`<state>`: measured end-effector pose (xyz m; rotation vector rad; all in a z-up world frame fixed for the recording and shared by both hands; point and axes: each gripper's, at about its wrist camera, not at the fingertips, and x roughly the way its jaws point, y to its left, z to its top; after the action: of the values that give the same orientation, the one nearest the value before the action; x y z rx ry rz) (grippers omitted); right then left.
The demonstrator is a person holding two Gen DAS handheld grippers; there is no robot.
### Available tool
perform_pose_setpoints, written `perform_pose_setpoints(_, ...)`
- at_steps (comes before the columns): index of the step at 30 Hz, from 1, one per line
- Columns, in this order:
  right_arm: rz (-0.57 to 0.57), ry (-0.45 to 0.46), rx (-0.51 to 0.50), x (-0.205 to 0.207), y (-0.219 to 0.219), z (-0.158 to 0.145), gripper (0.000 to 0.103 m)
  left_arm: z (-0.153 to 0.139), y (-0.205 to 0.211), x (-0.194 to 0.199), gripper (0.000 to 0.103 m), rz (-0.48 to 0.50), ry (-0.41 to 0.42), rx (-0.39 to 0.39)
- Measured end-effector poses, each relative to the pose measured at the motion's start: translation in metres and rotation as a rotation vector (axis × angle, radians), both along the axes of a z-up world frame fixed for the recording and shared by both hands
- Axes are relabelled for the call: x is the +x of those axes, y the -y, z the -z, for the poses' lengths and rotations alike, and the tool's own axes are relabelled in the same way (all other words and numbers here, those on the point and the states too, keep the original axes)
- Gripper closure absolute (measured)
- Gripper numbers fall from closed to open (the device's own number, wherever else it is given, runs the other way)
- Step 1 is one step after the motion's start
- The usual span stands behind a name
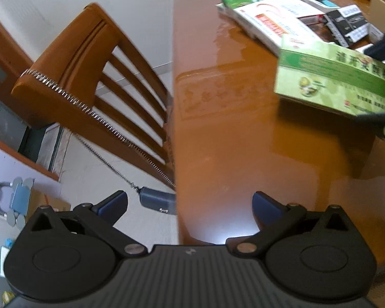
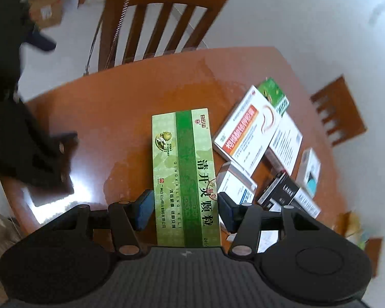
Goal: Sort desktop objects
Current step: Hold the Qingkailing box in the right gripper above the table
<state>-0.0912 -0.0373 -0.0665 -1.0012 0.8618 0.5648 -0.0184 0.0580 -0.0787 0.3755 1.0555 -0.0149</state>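
My right gripper [image 2: 184, 206] is shut on a long light-green medicine box [image 2: 184, 169] and holds it above the brown wooden table [image 2: 110, 107]. The same box [image 1: 333, 79] shows at the right of the left wrist view, lifted off the table, with the right gripper's fingers [image 1: 382, 120] on it. My left gripper [image 1: 190, 205] is open and empty, over the table's near left edge [image 1: 177, 154]. A white and red box [image 2: 246, 133], a small green box [image 2: 273, 93] and a black box [image 2: 285, 192] lie in a pile to the right.
A wooden slatted chair [image 1: 95, 82] stands close by the table's left side, and shows in the right wrist view [image 2: 161, 25]. More white boxes [image 2: 287, 141] lie in the pile. A second chair [image 2: 338, 110] stands by the wall. A cardboard box [image 2: 46, 5] sits on the floor.
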Motion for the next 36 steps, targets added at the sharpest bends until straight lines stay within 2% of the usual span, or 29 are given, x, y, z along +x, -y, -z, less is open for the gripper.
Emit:
perform_pose_setpoints(3, -0.027, -0.011, -0.018, -0.007, -0.007, 0.000, 0.043, 0.002, -0.008, -0.002, 0.000, -0.022, -0.003, 0.003)
perform_pose_setpoints(9, 0.022, -0.138, 0.074, 0.009, -0.005, -0.020, 0.034, 0.001, -0.014, -0.008, 0.000, -0.043, 0.001, -0.005)
perform_pose_setpoints(11, 0.063, -0.210, 0.141, 0.024, 0.004, -0.032, 0.020, 0.000, -0.013, -0.009, 0.000, -0.041, 0.005, -0.012)
perform_pose_setpoints(13, 0.109, -0.280, 0.225, 0.042, 0.017, -0.043, 0.011, -0.001, -0.010, -0.011, 0.000, -0.036, 0.008, -0.022)
perform_pose_setpoints(16, 0.197, -0.352, 0.303, 0.067, 0.035, -0.048, 0.011, -0.002, -0.004, -0.013, 0.000, -0.028, 0.012, -0.039)
perform_pose_setpoints(19, 0.232, -0.402, 0.330, 0.081, 0.048, -0.044, 0.011, -0.002, 0.002, -0.014, 0.000, -0.025, 0.008, -0.045)
perform_pose_setpoints(24, 0.141, -0.495, 0.320, 0.077, 0.041, -0.027, 0.011, -0.001, 0.005, -0.012, 0.000, -0.024, 0.005, -0.050)
perform_pose_setpoints(31, 0.010, -0.541, 0.241, 0.080, 0.013, 0.000, 0.011, -0.002, 0.005, -0.012, 0.000, -0.051, 0.004, -0.050)
perform_pose_setpoints(33, -0.013, -0.542, 0.209, 0.078, 0.007, 0.004, 0.017, -0.001, 0.004, -0.013, 0.000, -0.061, 0.001, -0.051)
perform_pose_setpoints(34, -0.004, -0.526, 0.192, 0.078, 0.004, 0.006, 0.025, -0.001, 0.004, -0.014, 0.000, -0.065, -0.001, -0.051)
perform_pose_setpoints(36, 0.038, -0.524, 0.177, 0.080, 0.002, 0.008, 0.027, 0.000, 0.004, -0.014, 0.000, -0.072, -0.005, -0.053)
